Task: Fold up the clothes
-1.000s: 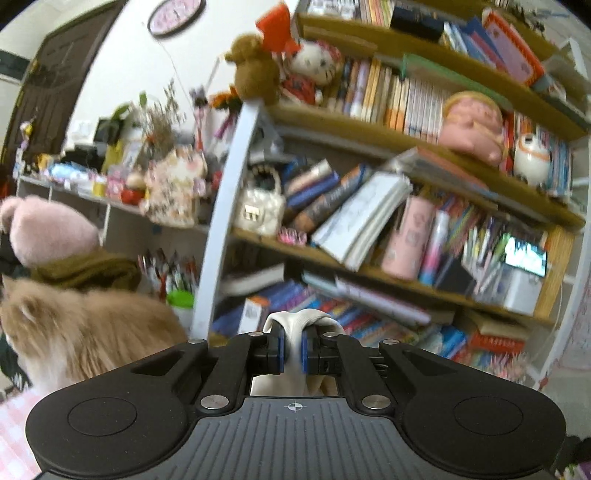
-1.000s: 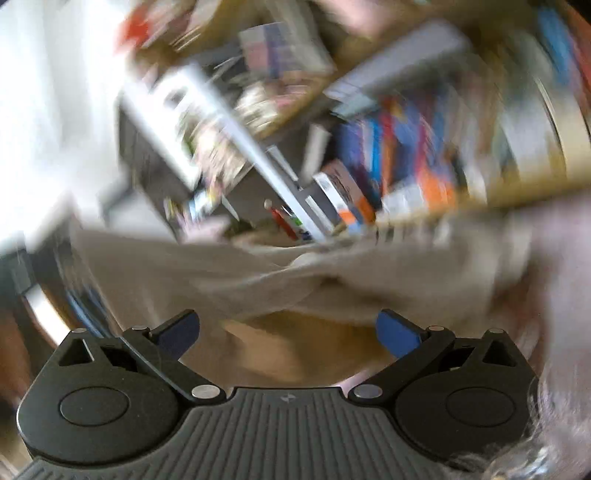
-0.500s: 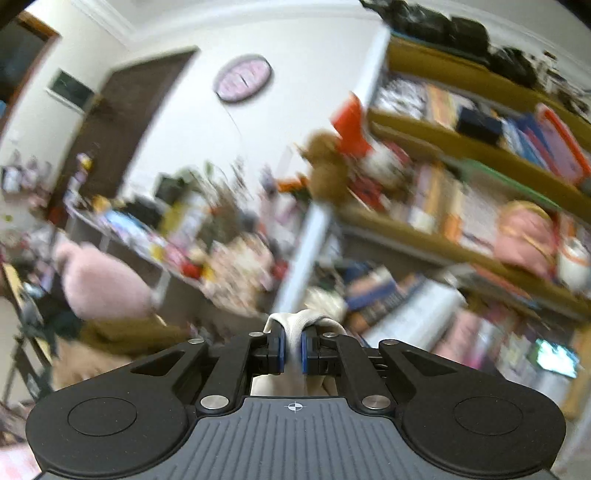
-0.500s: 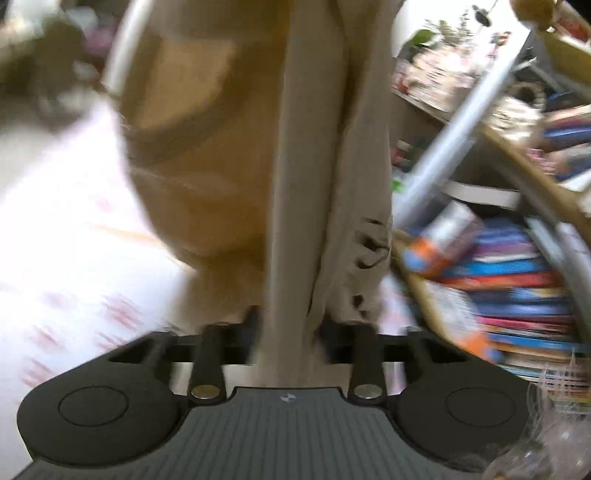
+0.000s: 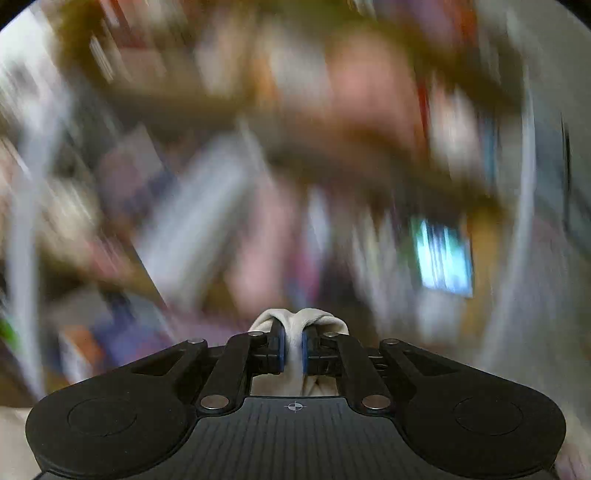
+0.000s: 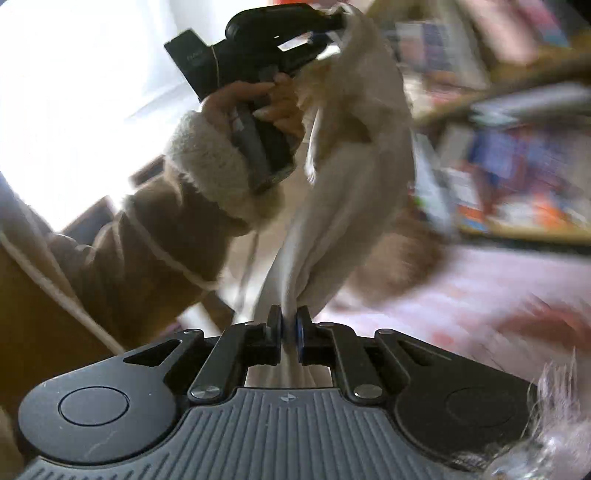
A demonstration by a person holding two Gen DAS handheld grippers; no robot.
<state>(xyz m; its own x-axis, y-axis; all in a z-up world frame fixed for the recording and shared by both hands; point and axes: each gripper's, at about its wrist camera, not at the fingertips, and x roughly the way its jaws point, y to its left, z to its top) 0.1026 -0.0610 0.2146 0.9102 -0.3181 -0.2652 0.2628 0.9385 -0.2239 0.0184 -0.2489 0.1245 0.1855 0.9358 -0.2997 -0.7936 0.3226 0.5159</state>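
A cream-white garment (image 6: 354, 177) hangs in the air, stretched between both grippers. My right gripper (image 6: 290, 328) is shut on its lower part. In the right wrist view my left gripper (image 6: 328, 22) is high up, held by a hand (image 6: 258, 99) in a fleece-cuffed brown sleeve, and it grips the garment's top end. In the left wrist view my left gripper (image 5: 293, 349) is shut on a bunched fold of the garment (image 5: 299, 321), which bulges over the blue pads. Everything behind it is motion-blurred.
A pink patterned surface (image 6: 461, 295) lies below at the right. A tan furry shape (image 6: 399, 258) sits on it behind the garment. Blurred bookshelves (image 6: 517, 147) fill the right side. A bright window glare (image 6: 74, 74) fills the upper left.
My right gripper was open a second ago and has shut on the garment. Both grippers have swung quickly, and the left wrist view has gone from sharp to heavily blurred.
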